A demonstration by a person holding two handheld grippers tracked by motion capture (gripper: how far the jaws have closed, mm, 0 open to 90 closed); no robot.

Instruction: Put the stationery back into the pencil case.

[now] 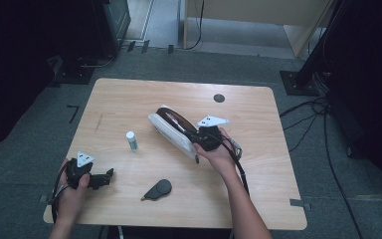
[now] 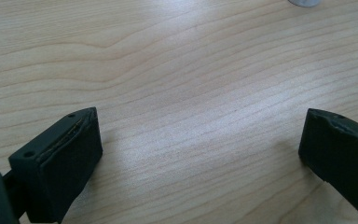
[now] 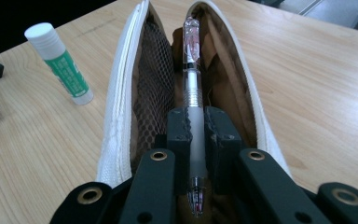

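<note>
Pen (image 3: 193,93) sits clamped between my right fingers (image 3: 196,133), its clear barrel running straight ahead from them and its tip pointing back toward my hand. I hold it lengthwise inside the mouth of the white pencil case (image 3: 121,102), which lies open on the bench (image 3: 317,84) with its zip edges spread to either side; a brown lining and a dark mesh pocket show inside, and the pen's far end lies between the 2 walls. In the high view my right gripper (image 1: 210,137) is at the near end of the case (image 1: 171,130), close to the middle of the bench (image 1: 129,94). A white glue stick (image 3: 60,63) with a green label lies on the wood just left of the case, apart from it. My left gripper (image 1: 93,175) rests low at the near left corner of the bench, well away from the case, and its fingers (image 2: 70,158) stand wide apart with bare wood between them. A small dark flat object (image 1: 157,189) lies on the bench between my 2 hands, near the front edge.
</note>
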